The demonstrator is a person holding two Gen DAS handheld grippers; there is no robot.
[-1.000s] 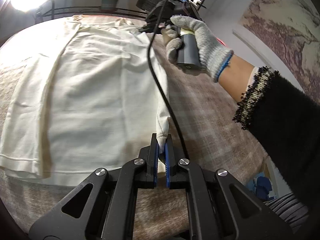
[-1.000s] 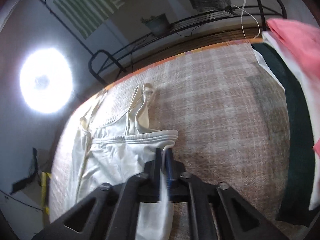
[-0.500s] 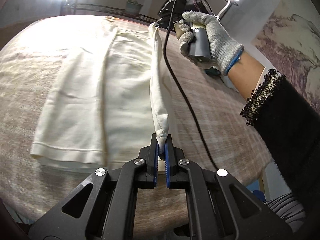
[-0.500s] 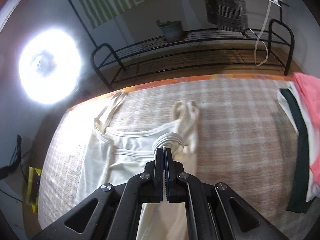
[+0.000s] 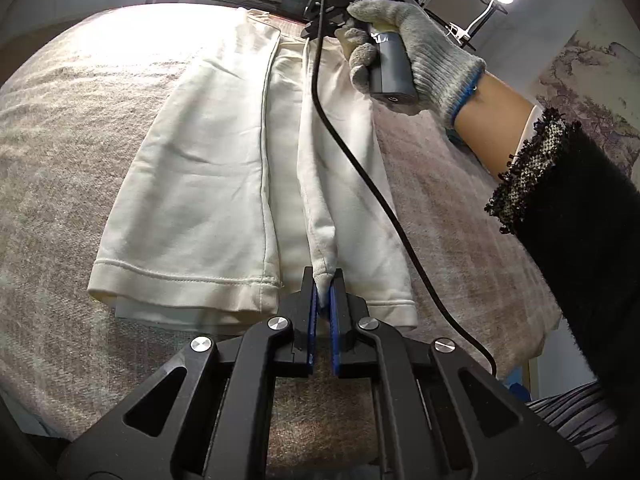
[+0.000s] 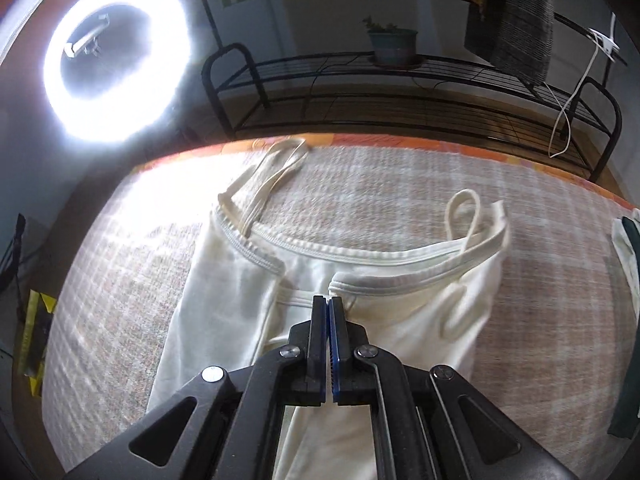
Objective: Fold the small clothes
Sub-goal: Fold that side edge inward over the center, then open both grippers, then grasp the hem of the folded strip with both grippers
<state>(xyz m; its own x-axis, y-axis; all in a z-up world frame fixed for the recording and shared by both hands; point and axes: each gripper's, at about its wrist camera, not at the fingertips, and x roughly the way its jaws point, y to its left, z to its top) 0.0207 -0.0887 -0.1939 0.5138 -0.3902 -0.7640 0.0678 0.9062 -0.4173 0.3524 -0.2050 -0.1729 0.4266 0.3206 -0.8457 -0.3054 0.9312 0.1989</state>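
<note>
Left gripper [image 5: 323,280]: black jaws with blue pads pinched on a bunched corner of the hem of the cream knit camisole top [image 5: 208,184]. The held edge rises as a narrow ridge running away toward the far end, above the flat cloth.

Right gripper [image 6: 328,306]: blue pads pressed together on a fold of the same top [image 6: 400,312] just below its ribbed neckline band. In the left wrist view this tool sits at the far end of the ridge, held by a hand in a grey knitted glove [image 5: 404,46] with a blue cuff, forearm reaching in from the right; a black cable [image 5: 360,168] trails from it across the cloth toward the near right.

Garment lies lengthwise on the beige plaid woven table cover [image 5: 60,160]. Left side panel already folded inward, its stitched hem nearest the camera. Thin shoulder straps [image 6: 272,176] lie loose at the far edge.

Bare cover to the left and right of the garment. Stacked dark and white folded clothes [image 6: 628,264] at the far right edge. Beyond the table: white ring light [image 6: 116,56], black wire rack [image 6: 400,92] with a potted plant [image 6: 390,42].
</note>
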